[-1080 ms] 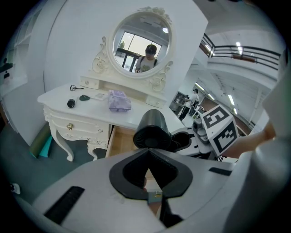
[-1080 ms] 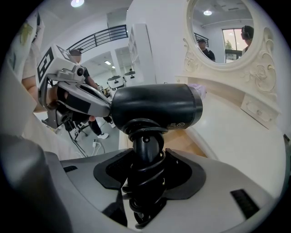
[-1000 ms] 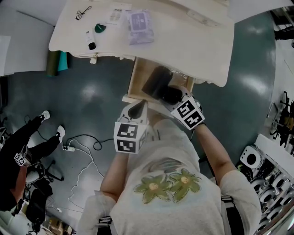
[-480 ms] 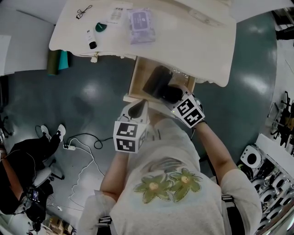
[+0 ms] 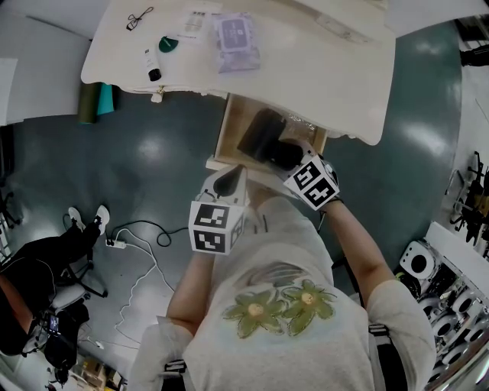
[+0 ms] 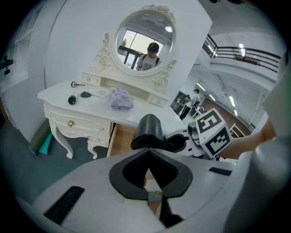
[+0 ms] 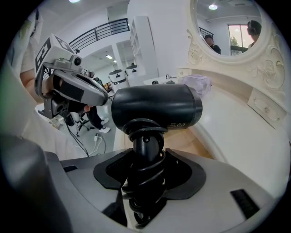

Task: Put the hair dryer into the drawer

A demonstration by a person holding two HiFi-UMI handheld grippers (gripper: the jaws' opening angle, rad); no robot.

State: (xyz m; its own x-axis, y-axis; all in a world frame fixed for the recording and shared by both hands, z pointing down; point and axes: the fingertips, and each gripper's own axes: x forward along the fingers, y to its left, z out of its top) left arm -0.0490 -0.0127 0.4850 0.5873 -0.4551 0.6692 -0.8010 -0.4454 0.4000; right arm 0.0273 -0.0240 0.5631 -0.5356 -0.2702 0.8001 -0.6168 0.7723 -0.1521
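Observation:
The black hair dryer [image 5: 263, 137] hangs over the open wooden drawer [image 5: 229, 126] of the white dressing table [image 5: 328, 69]. My right gripper [image 7: 146, 159] is shut on its handle, which has the cord wound round it; the barrel [image 7: 154, 109] lies crosswise above the jaws. In the head view the right gripper [image 5: 294, 169] reaches in from the drawer's near right corner. My left gripper [image 5: 229, 179] stays at the drawer's near edge with its jaws shut and nothing between them. From the left gripper [image 6: 148, 157] I see the hair dryer [image 6: 148, 132] just ahead.
On the tabletop lie a purple pack [image 5: 234, 34], glasses [image 5: 138, 21], a black bottle [image 5: 151, 67] and a green lid [image 5: 166, 46]. Green rolls [image 5: 95, 105] lean by the table's left leg. A white cable [image 5: 137, 260] runs over the floor. A person [image 5: 38, 305] sits at lower left.
The right gripper and hair dryer have edged slightly toward the table. The left gripper has stayed put. The person at lower left has drawn their legs back.

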